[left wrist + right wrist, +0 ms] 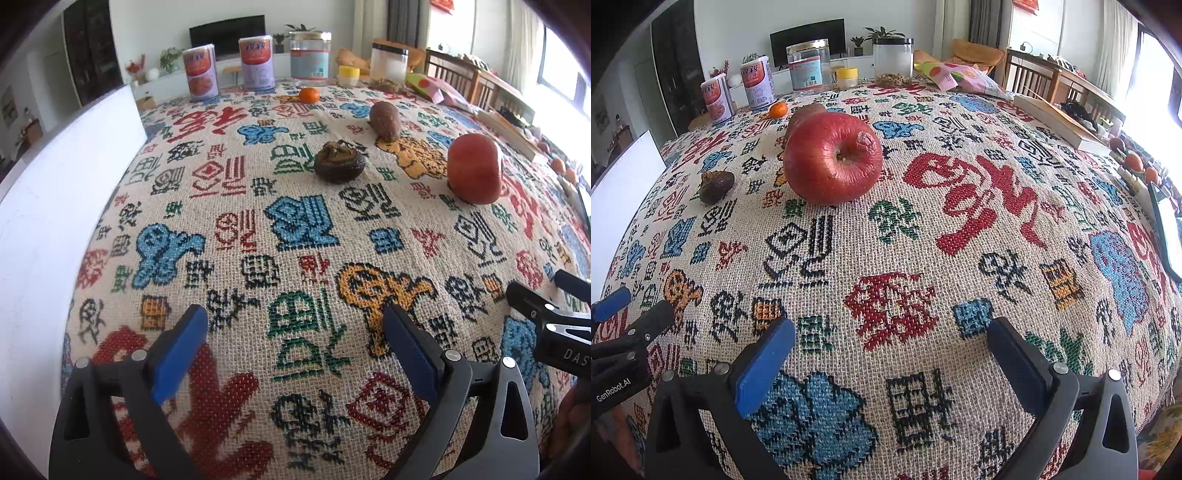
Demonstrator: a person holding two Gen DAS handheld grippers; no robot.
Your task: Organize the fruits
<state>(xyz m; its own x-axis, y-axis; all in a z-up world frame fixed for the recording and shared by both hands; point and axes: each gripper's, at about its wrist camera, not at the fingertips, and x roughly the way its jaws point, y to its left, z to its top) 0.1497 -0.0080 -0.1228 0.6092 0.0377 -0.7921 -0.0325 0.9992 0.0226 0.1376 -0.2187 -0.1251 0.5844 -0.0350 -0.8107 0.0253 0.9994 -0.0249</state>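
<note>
Both the left claw (295, 328) and right claw (892, 341) hover wide and empty over the patterned counter (960, 229), so the sorting looks barely begun: next, I judge, the right claw must reach ahead and slightly left to the red apple (833, 158), the nearest of 4 loose fruits.

In the right wrist view the apple (833, 158) hides most of the brown fruit (803, 112) behind it — only the top shows. The other gripper (617, 314) is cut off by the left edge there. The print on the two cans (229, 68) is too small to read. The white board (55, 206) runs off the left side of the left wrist view. Small round fruits (1137, 164) at the far right — kind unclear — are washed out by window glare.
</note>
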